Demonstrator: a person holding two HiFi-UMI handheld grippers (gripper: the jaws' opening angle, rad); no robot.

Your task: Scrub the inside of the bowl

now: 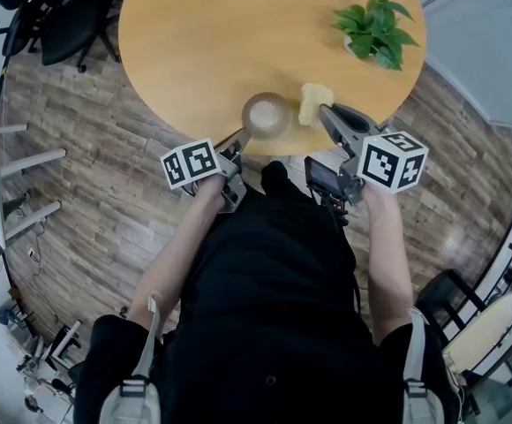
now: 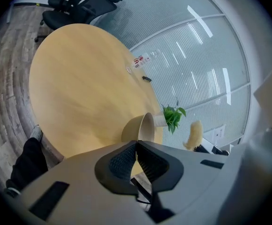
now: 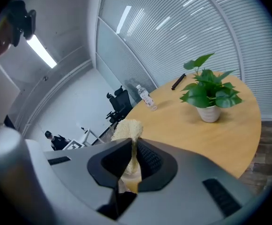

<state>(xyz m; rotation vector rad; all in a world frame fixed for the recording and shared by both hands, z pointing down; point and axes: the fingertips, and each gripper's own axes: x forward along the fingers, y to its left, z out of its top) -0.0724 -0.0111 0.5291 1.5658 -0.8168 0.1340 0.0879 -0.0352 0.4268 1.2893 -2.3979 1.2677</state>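
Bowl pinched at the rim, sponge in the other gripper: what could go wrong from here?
1. The left gripper holds the bowl only by its thin rim, near the table edge; scrubbing pressure might twist it loose or off.
2. The right gripper pinches the sponge at one end, so it may fold instead of scrubbing.

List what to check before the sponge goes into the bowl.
1. Left gripper shut on the bowl rim: ok.
2. Right gripper shut on the sponge: ok.
3. Sponge over the bowl's opening: not ok, it is beside the bowl.
4. Bowl well in from the table edge: not ok, it sits near the edge.
5. Plant out of the way: ok, it stands apart.
6. Bowl resting flat: cannot tell.
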